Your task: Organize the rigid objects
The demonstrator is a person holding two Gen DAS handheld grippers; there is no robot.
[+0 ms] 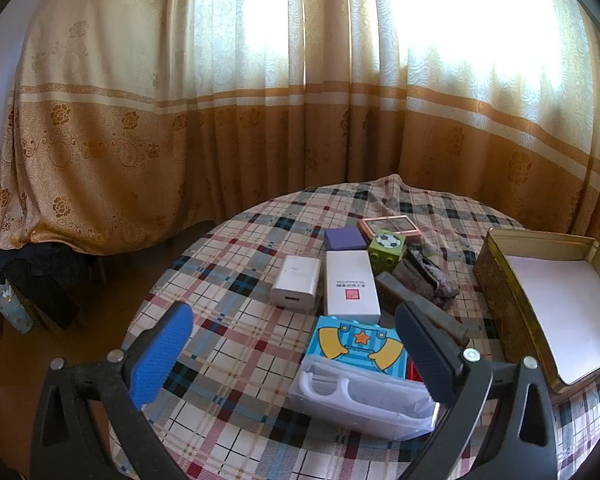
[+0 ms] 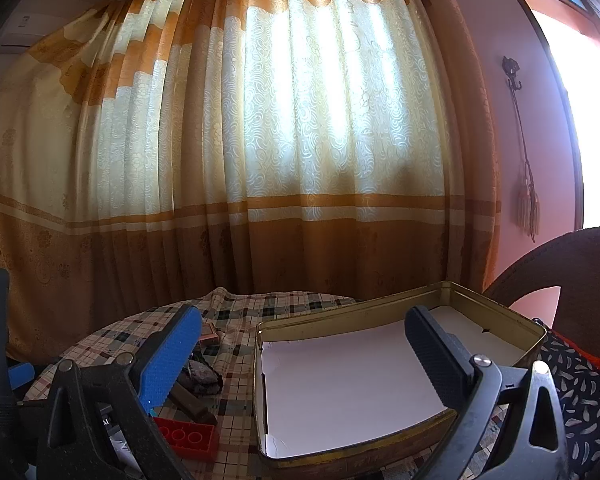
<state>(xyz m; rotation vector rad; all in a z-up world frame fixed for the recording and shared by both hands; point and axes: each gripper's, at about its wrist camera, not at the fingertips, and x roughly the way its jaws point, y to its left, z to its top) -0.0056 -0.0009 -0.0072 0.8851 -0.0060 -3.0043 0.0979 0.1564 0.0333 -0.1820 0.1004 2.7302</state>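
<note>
Left hand-held gripper [image 1: 296,344] hangs w/ jaws spread wide, nothing held, over the clutter on the plaid bench [image 1: 236,264]: white box [image 1: 352,288], charger [image 1: 296,282], blue cartoon block [image 1: 356,344]. Right hand-held gripper [image 2: 304,356] also wide apart & unloaded above the paper-lined tin [image 2: 380,312], which sits at the clutter's right.

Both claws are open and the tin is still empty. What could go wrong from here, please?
1. The clear plastic box touches the blue cartoon block; the left claw may push both.
2. The tin sits near the table edge; the right claw might shove it off.
</note>
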